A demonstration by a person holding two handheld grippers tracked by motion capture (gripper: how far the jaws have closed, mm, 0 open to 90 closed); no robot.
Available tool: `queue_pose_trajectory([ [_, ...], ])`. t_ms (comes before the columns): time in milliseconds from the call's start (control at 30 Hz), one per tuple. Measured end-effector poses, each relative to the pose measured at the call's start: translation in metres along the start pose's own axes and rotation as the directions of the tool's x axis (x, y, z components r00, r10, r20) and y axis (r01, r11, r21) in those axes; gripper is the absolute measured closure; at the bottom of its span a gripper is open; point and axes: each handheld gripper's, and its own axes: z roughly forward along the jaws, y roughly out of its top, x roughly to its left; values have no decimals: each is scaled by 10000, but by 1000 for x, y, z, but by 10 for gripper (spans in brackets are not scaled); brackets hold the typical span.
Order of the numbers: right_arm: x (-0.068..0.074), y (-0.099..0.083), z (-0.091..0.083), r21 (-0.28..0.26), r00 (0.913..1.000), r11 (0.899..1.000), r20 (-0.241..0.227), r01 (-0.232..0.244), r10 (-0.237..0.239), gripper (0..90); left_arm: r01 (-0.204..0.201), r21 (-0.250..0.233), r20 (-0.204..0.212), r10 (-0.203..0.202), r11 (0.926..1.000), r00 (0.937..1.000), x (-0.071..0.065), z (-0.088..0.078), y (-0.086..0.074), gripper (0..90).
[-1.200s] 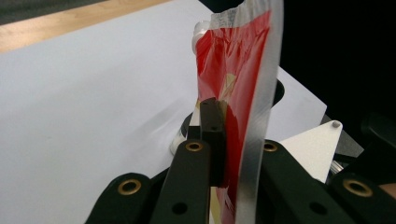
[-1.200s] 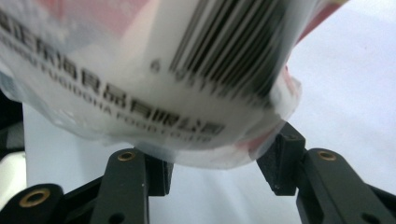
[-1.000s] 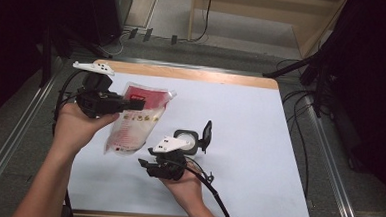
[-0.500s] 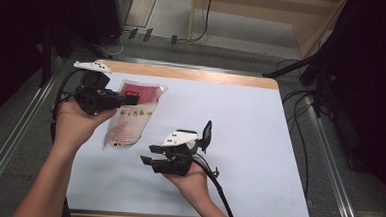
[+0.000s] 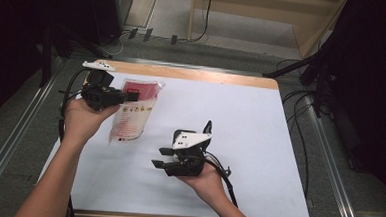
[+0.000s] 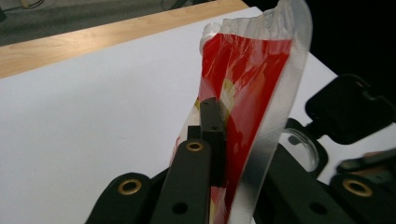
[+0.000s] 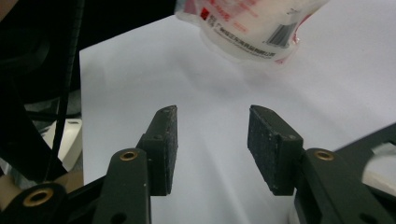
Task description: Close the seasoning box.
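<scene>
The left gripper [image 5: 131, 96] is at the far left of the worktop [image 5: 259, 142], and its fingers [image 6: 212, 135] are closed on the top edge of a red and white pouch [image 5: 133, 113]. The pouch hangs from this grip with its lower end toward the near side, close to the white surface; whether it touches the surface I cannot tell. In the left gripper view the clear sealed edge of the pouch stands up beside the fingers. The right gripper [image 5: 161, 157] is near the middle of the worktop, on the near side, pointing left. Its fingers [image 7: 163, 149] stand half open with nothing between them, and the bottom end of the pouch, with a barcode, is just ahead of them.
</scene>
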Motion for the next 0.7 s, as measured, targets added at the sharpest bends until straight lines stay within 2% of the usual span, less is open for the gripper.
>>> queue_pose_trajectory([
  [67, 2, -2, -5, -4, 9998, 9998, -11, 199, -199, 536, 87, -66, 161, -86, 9999, 9998, 4, 5, 1, 893],
  [133, 3, -4, -10, -7, 9998, 9998, -1, 222, -222, 533, 34, -157, 108, -32, 9999, 9999, 9, 9, 1, 893],
  [200, 3, -5, -15, 68, 9998, 9998, 35, 212, -212, 532, 250, -366, 280, -240, 9990, 9993, 13, 16, 1, 891],
  [433, 1, -12, -29, 207, 9999, 9998, 147, 37, -40, 526, -65, -279, 195, 70, 9996, 9998, 16, 31, -3, 889],
  [467, 1, -13, -30, 223, 9999, 9997, 163, 36, -39, 525, -66, -421, 211, 75, 9991, 9997, 17, 30, -5, 889],
  [567, 0, -16, -31, 195, 9997, 9998, 227, -1, -3, 524, 82, -483, 324, -66, 9988, 9995, 20, 27, -7, 887],
  [700, 1, -20, -34, 260, 9995, 9997, 306, 21, -29, 520, 77, -524, 436, -55, 9986, 9990, 21, 23, -12, 876],
])
